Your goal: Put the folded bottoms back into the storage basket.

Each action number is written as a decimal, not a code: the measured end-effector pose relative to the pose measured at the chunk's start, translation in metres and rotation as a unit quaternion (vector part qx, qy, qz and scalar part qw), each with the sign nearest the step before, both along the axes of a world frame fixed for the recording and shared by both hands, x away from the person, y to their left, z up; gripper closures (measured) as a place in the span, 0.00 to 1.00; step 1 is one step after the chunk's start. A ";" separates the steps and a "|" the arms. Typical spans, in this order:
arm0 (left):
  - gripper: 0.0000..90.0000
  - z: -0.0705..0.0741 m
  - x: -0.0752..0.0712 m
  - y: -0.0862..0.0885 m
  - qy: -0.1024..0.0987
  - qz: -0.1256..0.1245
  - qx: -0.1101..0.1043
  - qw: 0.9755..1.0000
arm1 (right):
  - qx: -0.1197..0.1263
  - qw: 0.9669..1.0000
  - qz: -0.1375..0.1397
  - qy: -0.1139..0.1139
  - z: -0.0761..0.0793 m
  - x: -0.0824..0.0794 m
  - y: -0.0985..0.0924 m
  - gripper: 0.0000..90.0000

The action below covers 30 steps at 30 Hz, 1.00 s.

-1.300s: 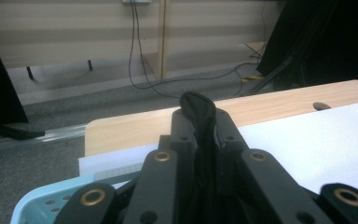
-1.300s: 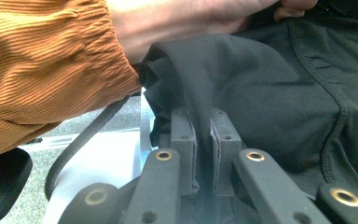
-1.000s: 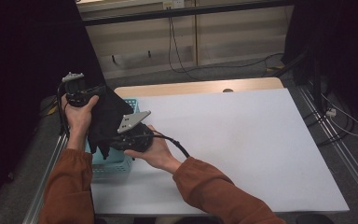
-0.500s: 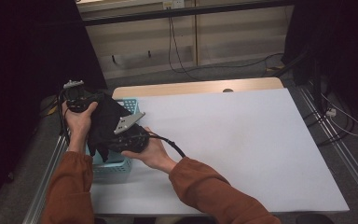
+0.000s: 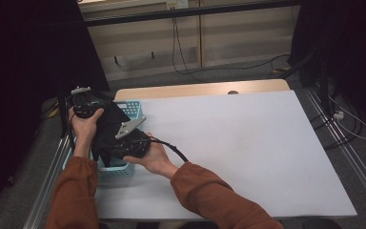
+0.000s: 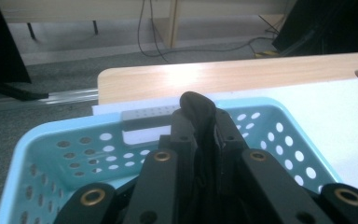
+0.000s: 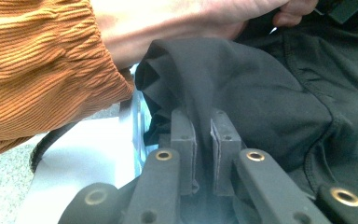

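Observation:
A black cloth garment (image 5: 106, 130) hangs over a light blue perforated basket (image 5: 134, 109) at the table's left edge. My left gripper (image 5: 86, 106) is shut on an upper fold of the black garment (image 6: 200, 108), above the basket (image 6: 51, 144). My right gripper (image 5: 124, 143), lower and nearer the person, is shut on another fold of the black garment (image 7: 242, 84), whose cloth runs between its pads (image 7: 182, 130). An orange sleeve (image 7: 37, 65) and hand lie just beyond the right gripper.
The white table top (image 5: 248, 143) stretches out to the right of the basket. A wooden strip (image 5: 200, 89) runs along its far edge. Metal rails (image 5: 348, 152) flank the table. Cables (image 5: 181, 52) lie on the floor behind.
Both grippers have shifted slightly left and toward the person with the garment, keeping it over the basket. Both holds are unchanged.

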State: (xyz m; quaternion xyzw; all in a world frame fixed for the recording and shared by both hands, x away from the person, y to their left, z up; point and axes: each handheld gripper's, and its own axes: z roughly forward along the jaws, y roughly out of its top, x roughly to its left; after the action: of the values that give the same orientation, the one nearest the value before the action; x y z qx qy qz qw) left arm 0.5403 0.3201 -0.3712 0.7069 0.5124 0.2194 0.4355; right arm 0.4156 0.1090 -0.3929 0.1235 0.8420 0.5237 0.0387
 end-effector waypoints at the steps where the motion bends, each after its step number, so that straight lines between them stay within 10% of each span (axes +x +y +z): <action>1: 0.91 -0.001 0.001 -0.001 -0.001 -0.001 0.000 1.000 | -0.002 1.000 0.000 0.002 -0.002 0.000 0.001 0.92; 30: 0.91 -0.018 0.002 0.023 0.024 0.030 0.016 0.999 | -0.017 1.000 0.003 0.006 -0.014 0.007 0.018 0.92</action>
State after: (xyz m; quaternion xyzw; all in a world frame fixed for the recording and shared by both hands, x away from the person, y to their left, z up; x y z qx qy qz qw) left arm 0.5427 0.3430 -0.3894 0.7030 0.5402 0.2231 0.4051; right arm 0.4223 0.1274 -0.4072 0.1236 0.8517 0.5082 0.0337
